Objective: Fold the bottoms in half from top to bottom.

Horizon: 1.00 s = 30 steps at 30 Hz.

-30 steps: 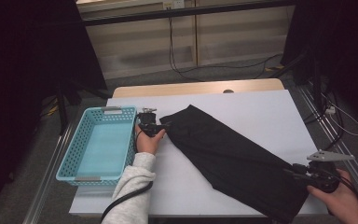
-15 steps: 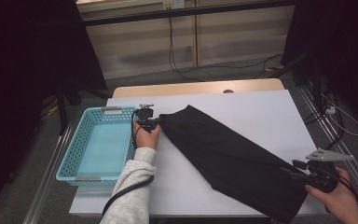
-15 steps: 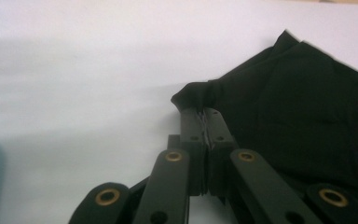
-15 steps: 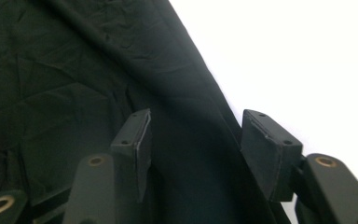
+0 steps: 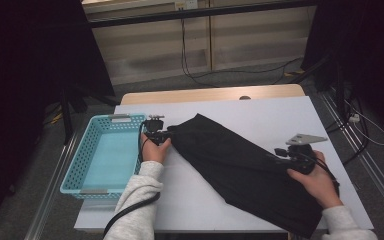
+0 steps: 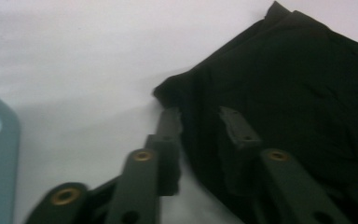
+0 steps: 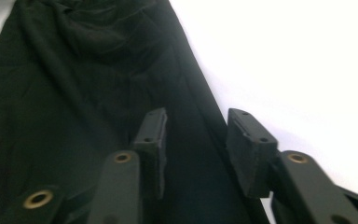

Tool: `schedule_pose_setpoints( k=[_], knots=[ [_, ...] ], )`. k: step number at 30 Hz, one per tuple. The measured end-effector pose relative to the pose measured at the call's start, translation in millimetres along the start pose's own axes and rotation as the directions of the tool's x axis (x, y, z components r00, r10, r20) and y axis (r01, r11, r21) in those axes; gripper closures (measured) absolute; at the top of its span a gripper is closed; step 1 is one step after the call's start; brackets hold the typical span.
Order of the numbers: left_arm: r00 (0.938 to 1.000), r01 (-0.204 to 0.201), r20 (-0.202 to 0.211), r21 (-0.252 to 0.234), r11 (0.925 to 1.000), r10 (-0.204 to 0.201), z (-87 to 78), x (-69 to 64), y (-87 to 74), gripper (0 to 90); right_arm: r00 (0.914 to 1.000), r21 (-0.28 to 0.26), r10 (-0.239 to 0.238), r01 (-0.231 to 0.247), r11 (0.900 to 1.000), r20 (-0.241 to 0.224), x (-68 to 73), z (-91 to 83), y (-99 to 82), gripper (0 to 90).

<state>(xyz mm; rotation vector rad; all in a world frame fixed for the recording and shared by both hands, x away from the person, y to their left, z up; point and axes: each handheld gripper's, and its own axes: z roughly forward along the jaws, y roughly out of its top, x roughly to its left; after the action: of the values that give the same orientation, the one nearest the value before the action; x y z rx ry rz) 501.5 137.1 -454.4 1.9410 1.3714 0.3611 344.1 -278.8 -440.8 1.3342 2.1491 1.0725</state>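
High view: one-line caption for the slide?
Two handheld grippers, left gripper and right gripper, work opposite ends of a black cloth beside a blue basket on a white table.

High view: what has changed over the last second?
The right gripper slid inward along the black cloth, jaws closing further, gripping nothing. The left gripper shut, then reopened at the cloth's left corner. Cloth and teal basket kept their places.

Right tool [image 7: 196,140] jaws parted above black cloth [image 7: 74,93] edge, closing.
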Motion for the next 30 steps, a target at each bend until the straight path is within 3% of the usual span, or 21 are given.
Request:
schedule_pose_setpoints(
  k=[3, 4, 10, 13, 14, 17, 19, 21, 24, 25, 26, 28, 30],
  knots=[
    [0.9998, -0.017, 0.006, -0.015, 0.9997, 0.017, -2.0, -1.0, 1.9, 41.1, 0.9997, 0.047, -0.024, 0.024, 0.9986, 0.008, 3.5, 25.2, 11.0, 63.9],
    [0.9998, -0.016, 0.013, -0.022, 0.9996, 0.017, -2.4, -1.1, 2.3, 37.2, 0.9995, 0.058, -0.031, 0.031, 0.9978, 0.002, 4.2, 31.5, 13.4, 66.1],
    [0.9995, -0.031, 0.011, -0.023, 0.9993, 0.031, -5.2, -0.3, 4.2, 28.9, 0.9994, 0.103, -0.027, 0.029, 0.9942, -0.021, 5.6, 52.8, 15.0, 73.9],
    [0.9991, -0.04, 0.01, -0.015, 0.9991, 0.04, -3.0, 0.0, 4.7, 26.8, 0.9979, 0.11, -0.044, 0.049, 0.9927, -0.048, 8.2, 53.4, 16.0, 88.4],
    [0.9993, -0.038, 0.008, -0.017, 0.9992, 0.038, -1.9, -0.4, 5.2, 26.5, 0.9974, 0.107, -0.052, 0.057, 0.9926, -0.049, 8.8, 53.8, 16.3, 89.3],
    [0.9991, -0.039, 0.015, -0.024, 0.9989, 0.04, 0.0, -1.8, 7.2, 25.6, 0.998, 0.114, -0.055, 0.058, 0.9918, -0.029, 6.7, 52.7, 20.1, 89.7],
    [0.9988, -0.049, 0.006, -0.03, 0.9984, 0.049, 1.6, -1.9, 9.7, 23.3, 0.9994, 0.09, -0.026, 0.028, 0.9955, -0.024, 0.9, 50.0, 22.1, 89.7],
    [0.9985, -0.055, -0.006, -0.023, 0.9982, 0.055, 3.6, -1.0, 11.8, 22.2, 0.9993, 0.109, -0.037, 0.036, 0.9934, 0.007, -2.5, 50.0, 22.2, 89.7],
    [0.9976, -0.069, -0.012, -0.016, 0.9975, 0.069, 8.3, 0.6, 12.7, 20.9, 0.9998, 0.107, -0.021, 0.022, 0.994, -0.004, -2.7, 51.1, 21.5, 88.8],
    [0.9978, -0.066, -0.009, -0.015, 0.9977, 0.066, 10.1, 1.1, 12.3, 20.5, 0.9994, 0.118, -0.032, 0.03, 0.9926, 0.014, -1.9, 51.3, 21.4, 88.8],
    [0.9978, -0.066, -0.007, -0.012, 0.9978, 0.066, 11.9, 1.9, 11.7, 20.1, 0.9995, 0.119, -0.025, 0.023, 0.9927, 0.021, -2.1, 51.8, 20.9, 87.4],
    [0.9974, -0.07, -0.015, -0.009, 0.9975, 0.07, 14.3, 3.0, 10.2, 19.2, 0.9998, 0.115, -0.002, 0.0, 0.9934, 0.019, -2.9, 52.4, 19.8, 73.1],
    [0.9969, -0.076, -0.023, -0.005, 0.9971, 0.075, 15.9, 4.4, 9.4, 18.8, 0.9997, 0.112, -0.01, 0.008, 0.9937, 0.022, -1.2, 49.9, 18.8, 68.8]
  ],
)
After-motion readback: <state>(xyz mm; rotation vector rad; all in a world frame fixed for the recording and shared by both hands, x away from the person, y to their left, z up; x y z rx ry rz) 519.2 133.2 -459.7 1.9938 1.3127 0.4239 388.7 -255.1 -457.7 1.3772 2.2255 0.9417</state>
